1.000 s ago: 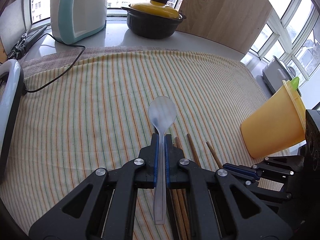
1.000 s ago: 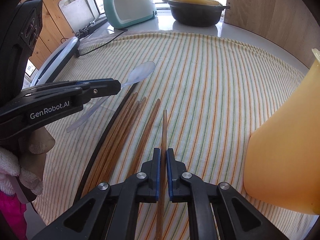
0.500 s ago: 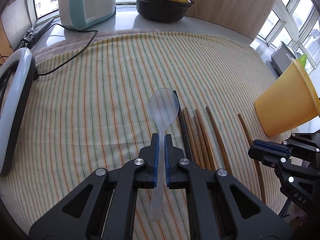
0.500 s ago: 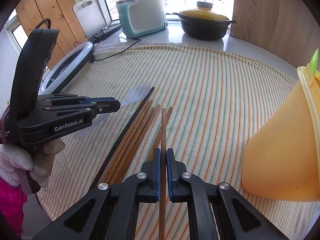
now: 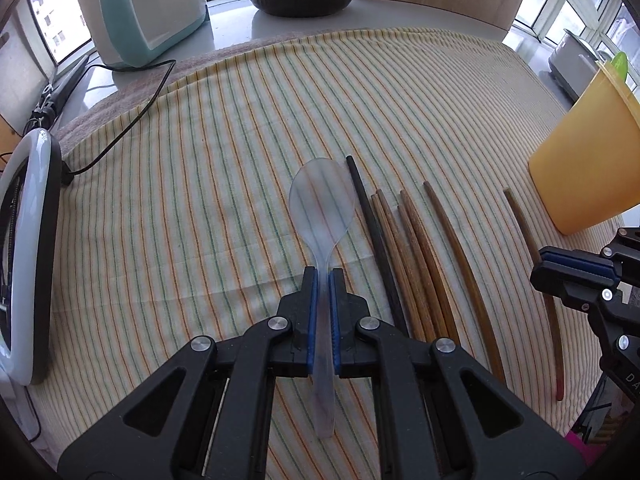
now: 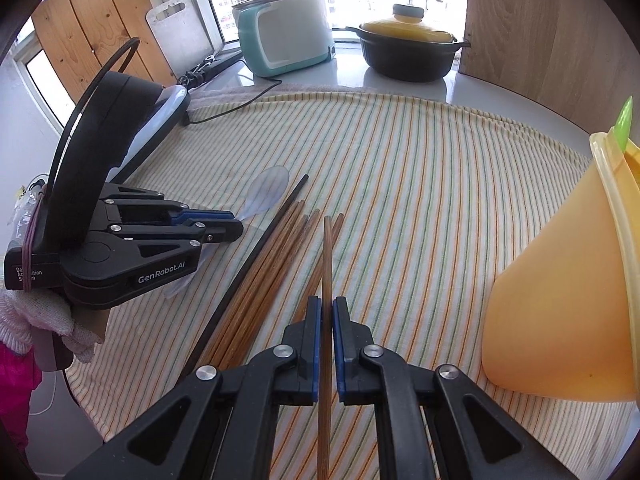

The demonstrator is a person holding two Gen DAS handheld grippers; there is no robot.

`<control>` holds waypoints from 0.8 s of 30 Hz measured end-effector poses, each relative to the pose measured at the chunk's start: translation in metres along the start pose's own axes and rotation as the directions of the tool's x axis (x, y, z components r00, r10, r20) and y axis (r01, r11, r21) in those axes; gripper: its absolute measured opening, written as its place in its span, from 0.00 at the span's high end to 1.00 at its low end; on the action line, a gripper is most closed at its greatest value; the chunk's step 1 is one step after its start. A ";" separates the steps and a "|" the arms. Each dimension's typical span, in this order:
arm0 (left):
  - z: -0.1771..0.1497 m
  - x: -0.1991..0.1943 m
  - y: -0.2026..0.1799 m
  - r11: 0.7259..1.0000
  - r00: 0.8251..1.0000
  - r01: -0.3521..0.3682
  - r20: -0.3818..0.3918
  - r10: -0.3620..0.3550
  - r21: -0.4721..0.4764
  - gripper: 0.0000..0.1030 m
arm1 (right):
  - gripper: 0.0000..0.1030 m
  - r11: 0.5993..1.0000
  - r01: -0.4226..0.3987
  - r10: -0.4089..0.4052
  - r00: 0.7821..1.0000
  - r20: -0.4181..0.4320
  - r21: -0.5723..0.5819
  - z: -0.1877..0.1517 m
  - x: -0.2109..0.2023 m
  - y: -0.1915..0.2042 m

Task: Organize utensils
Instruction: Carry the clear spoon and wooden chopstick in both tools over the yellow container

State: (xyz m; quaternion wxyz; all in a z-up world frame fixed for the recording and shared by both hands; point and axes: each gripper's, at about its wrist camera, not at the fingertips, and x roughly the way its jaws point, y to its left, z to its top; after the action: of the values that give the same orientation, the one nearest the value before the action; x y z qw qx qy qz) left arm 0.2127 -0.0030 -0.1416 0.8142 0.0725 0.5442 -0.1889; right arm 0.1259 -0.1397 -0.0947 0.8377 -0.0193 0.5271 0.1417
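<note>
- Left wrist view: your left gripper is squeezed tight on the handle of the clear spoon. The spoon's round end points up the middle of the frame, just over the striped cloth.
- In the right wrist view, your right gripper is pinched on one brown chopstick, which runs straight up the middle of that frame.
- The other chopsticks lie in a row on the cloth, just right of the spoon. The black one is nearest to it.
- The orange cup sits at the right edge. It looks tilted, with its open end facing right. A green thing pokes out of it.
- I think the cup is where these go. Keep both grips tight so nothing slips.
- Go one at a time. The chopstick is nearer, so drop it in first.
- Aim for the open end, not the cup's side, or it may tip over.
- Keep the spoon clear of the row so you don't push it.
</note>
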 end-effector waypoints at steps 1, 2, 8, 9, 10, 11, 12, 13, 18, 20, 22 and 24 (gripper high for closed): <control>-0.001 -0.002 0.003 1.000 1.000 0.013 0.012 -0.013 -0.020 0.97 | 0.97 1.000 -0.005 0.005 1.000 0.006 0.001 0.000 -0.003 0.000; -0.002 -0.004 0.005 0.999 0.999 0.029 0.025 -0.028 -0.041 0.97 | 0.97 1.000 -0.012 0.012 1.000 0.015 0.002 0.000 -0.006 0.000; -0.007 -0.032 0.015 0.988 0.988 0.101 0.131 -0.086 -0.118 0.97 | 0.97 0.999 -0.039 0.040 0.995 0.086 -0.009 0.004 -0.033 0.000; -0.007 -0.037 0.015 0.986 0.984 0.112 0.150 -0.093 -0.122 0.97 | 0.97 0.999 -0.047 0.048 0.994 0.102 -0.013 0.004 -0.038 0.000; -0.008 -0.043 0.013 0.985 0.981 0.120 0.165 -0.099 -0.123 0.97 | 0.97 0.999 -0.052 0.053 0.992 0.113 -0.014 0.004 -0.042 0.000; -0.008 -0.047 0.011 0.984 0.978 0.127 0.179 -0.104 -0.122 0.97 | 0.97 0.998 -0.056 0.058 0.991 0.122 -0.014 0.003 -0.046 0.000; -0.008 -0.052 0.010 0.983 0.975 0.136 0.192 -0.111 -0.122 0.97 | 0.97 0.998 -0.063 0.064 0.989 0.131 -0.013 0.003 -0.049 0.000; -0.008 -0.056 0.008 0.981 0.971 0.147 0.205 -0.119 -0.124 0.97 | 0.97 0.998 -0.069 0.070 0.988 0.141 -0.012 0.003 -0.053 0.000; -0.006 -0.076 0.004 0.969 0.951 0.207 0.261 -0.167 -0.135 0.97 | 0.97 0.997 -0.077 0.078 0.976 0.201 -0.012 0.002 -0.078 -0.003; -0.004 -0.085 0.000 0.968 0.943 0.218 0.284 -0.175 -0.128 0.97 | 0.97 0.997 -0.075 0.075 0.970 0.233 -0.010 0.005 -0.090 -0.005; -0.002 -0.094 -0.004 0.967 0.935 0.225 0.306 -0.180 -0.118 0.97 | 0.97 0.997 -0.078 0.078 0.961 0.264 -0.010 0.007 -0.103 -0.007; 0.000 -0.102 -0.009 0.966 0.927 0.234 0.326 -0.188 -0.109 0.97 | 0.97 0.997 -0.079 0.081 0.953 0.293 -0.016 0.009 -0.114 -0.008</control>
State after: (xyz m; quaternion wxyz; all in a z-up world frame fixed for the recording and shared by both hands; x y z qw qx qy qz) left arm 0.1751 0.0121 -0.0478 0.8681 -0.0771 0.4252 -0.2443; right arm 0.0892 -0.1702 0.0096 0.9002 0.0216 0.3969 0.1779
